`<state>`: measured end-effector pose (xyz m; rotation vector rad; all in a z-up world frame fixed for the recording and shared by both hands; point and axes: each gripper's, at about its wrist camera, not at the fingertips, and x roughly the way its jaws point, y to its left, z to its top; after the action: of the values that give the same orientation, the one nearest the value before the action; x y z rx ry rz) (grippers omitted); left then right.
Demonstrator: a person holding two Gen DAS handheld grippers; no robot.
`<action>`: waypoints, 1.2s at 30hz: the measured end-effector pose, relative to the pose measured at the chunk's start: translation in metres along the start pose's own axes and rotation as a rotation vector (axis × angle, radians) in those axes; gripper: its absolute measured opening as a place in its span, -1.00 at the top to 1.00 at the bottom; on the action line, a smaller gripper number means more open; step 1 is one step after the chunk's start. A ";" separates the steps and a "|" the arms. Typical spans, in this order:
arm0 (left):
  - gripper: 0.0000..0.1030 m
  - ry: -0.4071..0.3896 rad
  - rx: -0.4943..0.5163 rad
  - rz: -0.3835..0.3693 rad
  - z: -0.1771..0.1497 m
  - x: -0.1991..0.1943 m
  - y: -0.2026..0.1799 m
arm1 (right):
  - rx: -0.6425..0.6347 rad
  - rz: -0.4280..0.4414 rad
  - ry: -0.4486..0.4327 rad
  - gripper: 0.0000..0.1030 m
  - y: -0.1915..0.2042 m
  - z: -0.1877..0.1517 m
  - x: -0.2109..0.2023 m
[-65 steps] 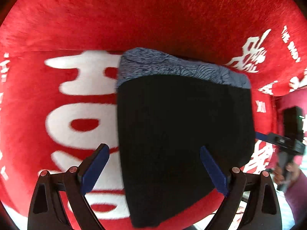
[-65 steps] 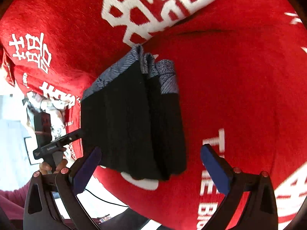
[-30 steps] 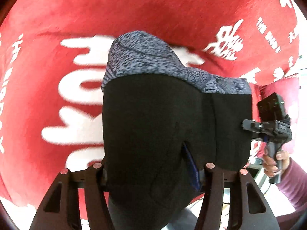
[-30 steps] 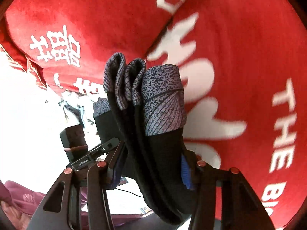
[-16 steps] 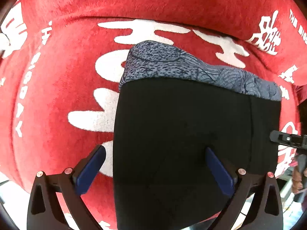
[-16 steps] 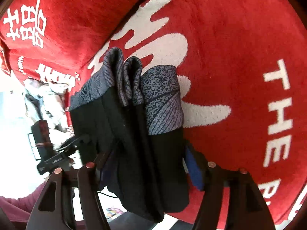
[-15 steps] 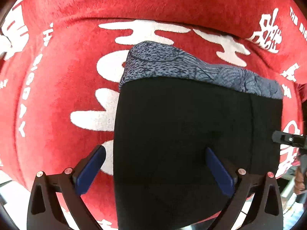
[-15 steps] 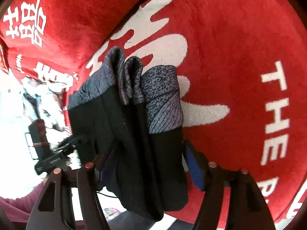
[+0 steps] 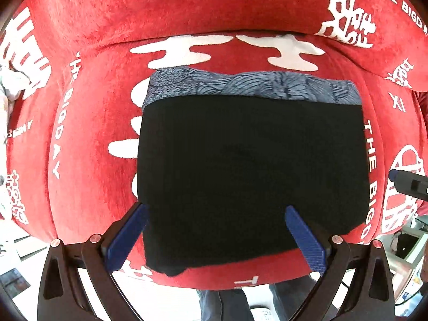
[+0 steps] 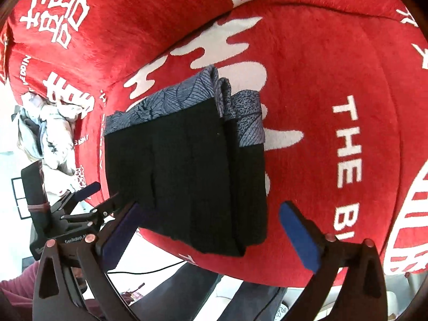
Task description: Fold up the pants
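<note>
— Both tools spread wide, holding nothing? Why?

— Apparently because the fold looks finished. The left tool (image 9: pixel 214 235) and right tool (image 10: pixel 206 230) hover at the near edge of the pants (image 9: pixel 248 171), pads apart.

— And the pants?

— Flat in a black stack, patterned waistband (image 9: pixel 251 88) farthest away, on a red cushion (image 9: pixel 214 13) with white lettering.

1. The place looks like a room in a home.
2. A big soft seat with a red plush cover (image 9: pixel 214 26) printed with white Chinese characters and English words fills both views; it looks like a sofa.
3. A heap of crumpled pale clothes (image 10: pixel 50 131) lies beside it.
4. A thin black cable (image 10: pixel 149 270) runs over the light floor (image 10: pixel 171 260) below.
</note>
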<state>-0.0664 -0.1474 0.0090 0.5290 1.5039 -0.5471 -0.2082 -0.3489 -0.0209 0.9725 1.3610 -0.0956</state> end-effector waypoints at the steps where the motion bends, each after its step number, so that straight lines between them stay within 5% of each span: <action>1: -1.00 -0.004 0.000 0.010 -0.001 -0.004 -0.003 | -0.003 -0.006 -0.004 -0.99 0.004 0.000 -0.002; 6: -1.00 -0.030 -0.031 0.029 -0.005 -0.024 -0.012 | -0.057 -0.073 -0.052 -0.99 0.016 -0.003 -0.023; 12: -1.00 -0.050 -0.076 0.057 -0.015 -0.043 -0.021 | -0.199 -0.311 -0.058 -0.99 0.039 -0.007 -0.038; 24: -1.00 -0.092 -0.016 0.058 -0.032 -0.069 -0.012 | -0.080 -0.246 -0.073 -0.99 0.054 -0.038 -0.045; 36: -1.00 -0.136 -0.015 0.073 -0.059 -0.105 0.013 | -0.064 -0.394 -0.106 -0.99 0.106 -0.068 -0.054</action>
<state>-0.1030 -0.0986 0.1132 0.5222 1.3536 -0.5045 -0.2136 -0.2653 0.0873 0.6267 1.4332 -0.3926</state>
